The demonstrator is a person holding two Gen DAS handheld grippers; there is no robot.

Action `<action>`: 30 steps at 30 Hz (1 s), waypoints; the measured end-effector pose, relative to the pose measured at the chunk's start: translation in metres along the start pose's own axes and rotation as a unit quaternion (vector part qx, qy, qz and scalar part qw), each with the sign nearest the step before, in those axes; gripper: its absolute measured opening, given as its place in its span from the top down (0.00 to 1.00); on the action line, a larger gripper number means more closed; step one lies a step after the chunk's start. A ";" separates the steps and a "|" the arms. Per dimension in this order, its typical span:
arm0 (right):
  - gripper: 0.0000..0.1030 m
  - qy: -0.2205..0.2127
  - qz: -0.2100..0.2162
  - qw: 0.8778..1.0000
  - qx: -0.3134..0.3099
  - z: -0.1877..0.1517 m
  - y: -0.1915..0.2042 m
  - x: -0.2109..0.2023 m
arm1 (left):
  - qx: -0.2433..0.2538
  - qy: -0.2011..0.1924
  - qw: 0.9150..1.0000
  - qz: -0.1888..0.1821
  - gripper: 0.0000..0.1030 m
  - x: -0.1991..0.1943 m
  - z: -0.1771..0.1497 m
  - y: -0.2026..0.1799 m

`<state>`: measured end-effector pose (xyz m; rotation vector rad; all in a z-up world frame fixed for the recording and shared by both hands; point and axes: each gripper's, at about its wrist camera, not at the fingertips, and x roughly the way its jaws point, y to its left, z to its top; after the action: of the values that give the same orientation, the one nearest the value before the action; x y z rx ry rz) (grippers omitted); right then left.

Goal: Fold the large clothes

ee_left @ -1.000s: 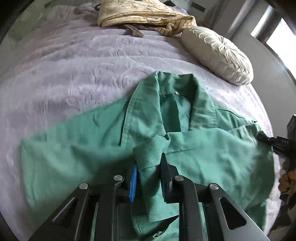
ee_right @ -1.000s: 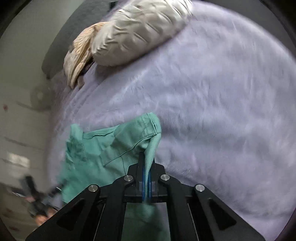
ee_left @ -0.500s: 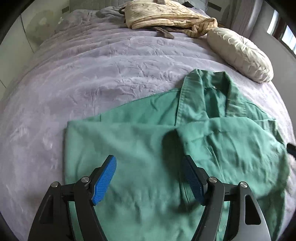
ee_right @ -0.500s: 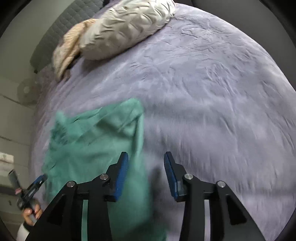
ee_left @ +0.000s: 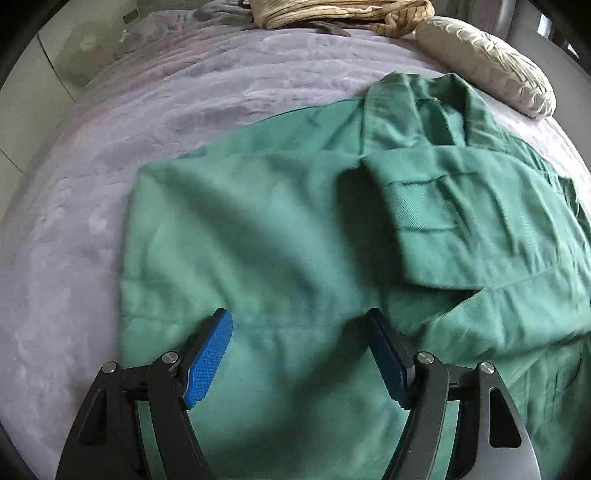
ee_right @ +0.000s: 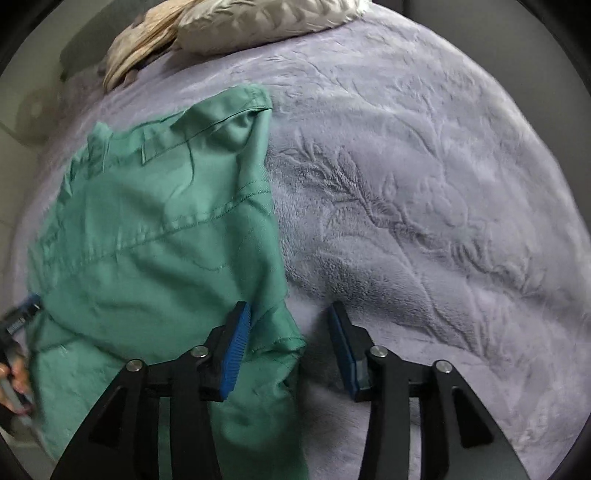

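Green shirt lies spread flat on the lavender bedspread, collar toward the far end near the cream pillow. One sleeve is folded in across the chest. Left gripper: jaws wide apart, nothing between the blue pads, hovering over the lower part of the shirt. Right gripper: jaws also apart, gripping nothing; left pad sits over the shirt's right-hand edge, right pad over bare bedspread. In the right wrist view the shirt covers the left half, its edge running roughly up the middle, with wrinkles near the hem. Tan striped cloth is piled at the far end of the bed, beside the pillow. Left gripper's tip shows blurred at the far left edge of the right wrist view.
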<state>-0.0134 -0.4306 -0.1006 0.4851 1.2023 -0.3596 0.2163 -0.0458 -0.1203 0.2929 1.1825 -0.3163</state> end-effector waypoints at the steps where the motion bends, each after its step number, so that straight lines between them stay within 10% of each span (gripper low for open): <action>1: 0.49 0.001 -0.005 1.000 -0.002 -0.001 0.002 -0.001 | -0.005 0.005 1.000 0.005 0.27 -0.005 -0.003 0.005; 26: 0.31 0.098 0.063 0.992 0.056 -0.086 0.024 -0.068 | -0.011 0.090 0.996 0.000 0.27 -0.107 -0.113 -0.037; 30: 0.24 0.100 0.071 0.991 0.055 -0.096 0.029 -0.077 | -0.027 0.080 0.996 0.002 0.00 -0.122 -0.124 -0.036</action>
<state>-0.0999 -0.3543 -0.0494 0.7117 1.3371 -0.2590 0.0539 -0.0206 -0.0520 0.2777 1.3463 -0.2610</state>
